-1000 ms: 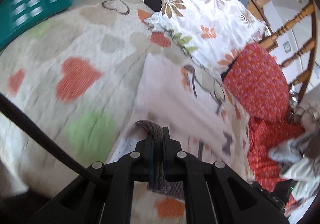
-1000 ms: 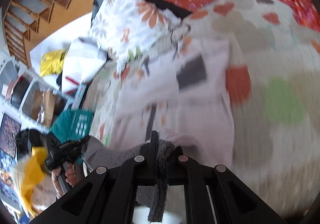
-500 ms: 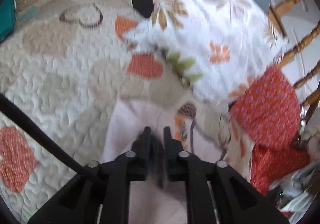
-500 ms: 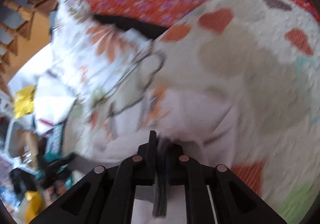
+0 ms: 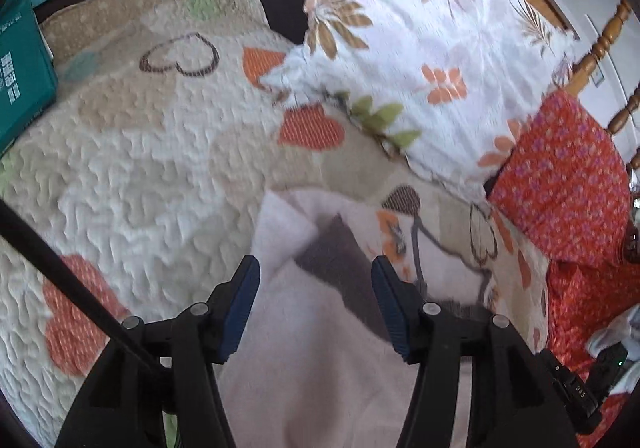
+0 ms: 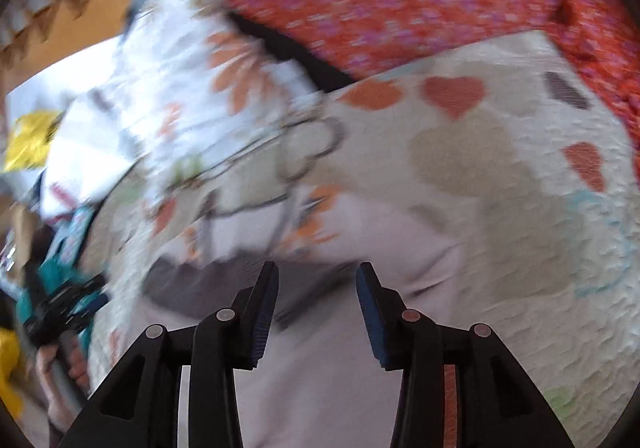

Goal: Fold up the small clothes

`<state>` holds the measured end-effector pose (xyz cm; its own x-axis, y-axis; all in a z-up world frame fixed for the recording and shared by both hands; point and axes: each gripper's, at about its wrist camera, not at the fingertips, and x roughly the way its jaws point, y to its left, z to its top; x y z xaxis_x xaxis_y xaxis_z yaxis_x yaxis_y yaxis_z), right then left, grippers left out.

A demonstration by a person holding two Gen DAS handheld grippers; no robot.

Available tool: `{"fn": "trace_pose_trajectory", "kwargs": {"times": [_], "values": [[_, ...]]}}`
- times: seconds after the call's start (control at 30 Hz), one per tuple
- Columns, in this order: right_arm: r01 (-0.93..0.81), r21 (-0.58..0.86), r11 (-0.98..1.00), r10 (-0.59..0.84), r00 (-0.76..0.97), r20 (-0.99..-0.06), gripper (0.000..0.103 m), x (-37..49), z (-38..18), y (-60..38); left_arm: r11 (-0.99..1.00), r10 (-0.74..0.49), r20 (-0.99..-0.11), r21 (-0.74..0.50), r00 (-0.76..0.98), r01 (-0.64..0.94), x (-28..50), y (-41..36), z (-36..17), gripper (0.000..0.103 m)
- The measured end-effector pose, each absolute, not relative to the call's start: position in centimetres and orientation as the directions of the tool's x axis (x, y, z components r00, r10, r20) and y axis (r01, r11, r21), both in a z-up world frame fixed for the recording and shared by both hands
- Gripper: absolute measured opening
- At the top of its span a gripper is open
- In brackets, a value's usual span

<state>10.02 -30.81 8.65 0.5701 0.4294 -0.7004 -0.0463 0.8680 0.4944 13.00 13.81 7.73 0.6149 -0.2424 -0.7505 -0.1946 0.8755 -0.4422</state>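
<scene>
A small pale pink garment with a grey band and an orange-and-grey print lies folded over on the heart-patterned quilt. My left gripper is open just above its folded edge, holding nothing. In the right wrist view the same garment lies below my right gripper, which is open and empty over the grey band. The right wrist view is blurred.
A floral pillow and a red patterned cushion lie beyond the garment. A teal box sits at the quilt's left edge. A wooden bed rail stands at the far right. My left hand and gripper show in the right wrist view.
Both grippers carried the garment's grey edge forward over its body while shut on it. Both have now opened and let it go, and the garment lies folded.
</scene>
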Motion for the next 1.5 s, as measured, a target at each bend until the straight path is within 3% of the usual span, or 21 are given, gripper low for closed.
{"fn": "trace_pose_trajectory", "kwargs": {"times": [0.13,0.23,0.33,0.4,0.77,0.97,1.03,1.07,1.1,1.17,1.43,1.5], "values": [[-0.200,0.545,0.814,0.576,0.389,-0.719,0.044,11.5,6.1,-27.0,0.897,-0.248,-0.778,-0.409,0.577,-0.166,12.5,12.3,6.9,0.057],[-0.136,0.460,0.877,0.470,0.433,-0.769,0.042,13.4,4.4,-27.1,0.906,-0.247,-0.794,-0.392,0.556,-0.158,12.5,11.5,6.2,0.057],[0.100,0.290,0.952,0.172,0.608,-0.775,0.045,14.4,4.9,-30.8,0.915,-0.234,-0.805,-0.372,0.545,-0.157,12.7,11.2,5.8,0.057],[0.205,0.227,0.952,0.046,0.637,-0.769,0.052,14.1,5.3,-32.9,0.921,-0.218,-0.814,-0.354,0.538,-0.162,12.8,11.2,5.6,0.057],[0.156,0.308,0.938,0.160,0.592,-0.790,0.057,11.4,7.4,-32.7,0.967,-0.154,-0.856,-0.233,0.494,-0.103,12.5,10.8,4.6,0.058],[0.133,0.324,0.937,0.203,0.547,-0.812,0.057,9.4,7.0,-31.7,0.990,-0.072,-0.895,-0.116,0.439,-0.074,11.1,11.5,2.5,0.067],[0.139,0.342,0.929,0.219,0.537,-0.814,0.057,9.1,6.8,-31.7,0.995,-0.070,-0.913,-0.095,0.402,-0.042,11.0,11.4,1.4,0.056],[0.143,0.349,0.926,0.225,0.533,-0.816,0.057,8.9,6.6,-31.7,0.993,-0.100,-0.915,-0.119,0.391,-0.025,11.1,11.4,1.1,0.028],[0.147,0.350,0.925,0.224,0.532,-0.817,0.057,8.8,6.5,-31.6,0.987,-0.142,-0.913,-0.158,0.381,-0.009,11.1,11.4,1.0,0.019],[0.154,0.342,0.927,0.215,0.528,-0.821,0.057,8.7,6.4,-31.5,0.995,-0.086,-0.909,-0.100,0.408,-0.013,11.0,11.2,1.7,0.009],[0.148,0.342,0.928,0.216,0.533,-0.818,0.057,8.0,7.0,-31.8,0.997,0.059,-0.888,0.029,0.456,-0.074,10.5,12.0,2.8,0.005],[0.138,0.343,0.929,0.220,0.539,-0.813,0.057,7.8,7.4,-31.8,0.997,0.030,-0.886,-0.008,0.463,-0.079,10.4,12.6,2.8,0.005]]}}
